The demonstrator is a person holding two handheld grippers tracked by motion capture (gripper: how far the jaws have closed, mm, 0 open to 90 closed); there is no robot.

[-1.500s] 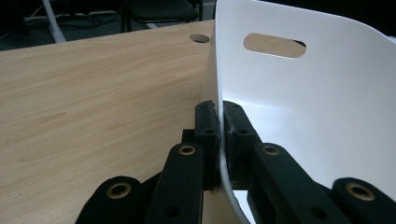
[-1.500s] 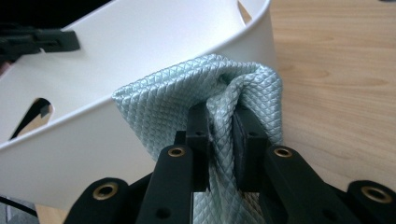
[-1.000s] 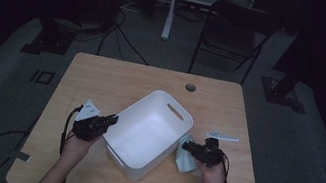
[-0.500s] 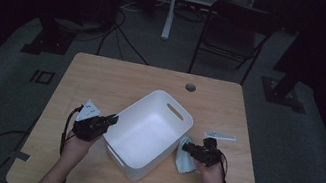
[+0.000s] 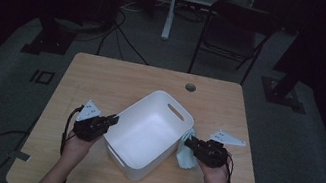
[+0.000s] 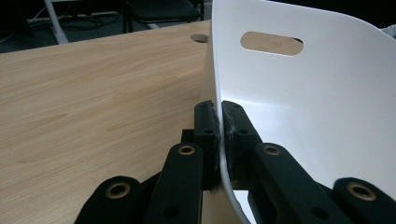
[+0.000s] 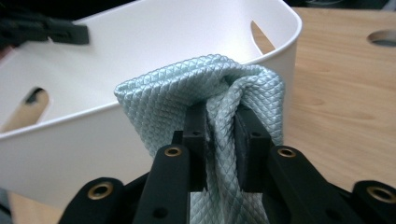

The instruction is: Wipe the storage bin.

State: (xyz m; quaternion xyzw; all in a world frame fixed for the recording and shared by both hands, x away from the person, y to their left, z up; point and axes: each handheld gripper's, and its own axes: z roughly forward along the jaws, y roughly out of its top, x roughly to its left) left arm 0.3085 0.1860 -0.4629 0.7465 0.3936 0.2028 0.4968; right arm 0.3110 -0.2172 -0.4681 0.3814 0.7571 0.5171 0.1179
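One pale-blue quilted cloth (image 7: 187, 100) bunches between the right gripper (image 7: 219, 126) fingers, just loosening.

The right tongs (image 7: 219, 135) pinch a folded pale-green quilted cloth (image 7: 187, 98), which bulges up between the jaws just beside the white tub's (image 7: 154, 37) near wall. The left tongs (image 7: 46, 30) grip the tub's far rim; wooden counter (image 7: 341, 112) lies alongside.

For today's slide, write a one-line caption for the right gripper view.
Right tool pinches a folded pale-blue cloth beside the white bin.
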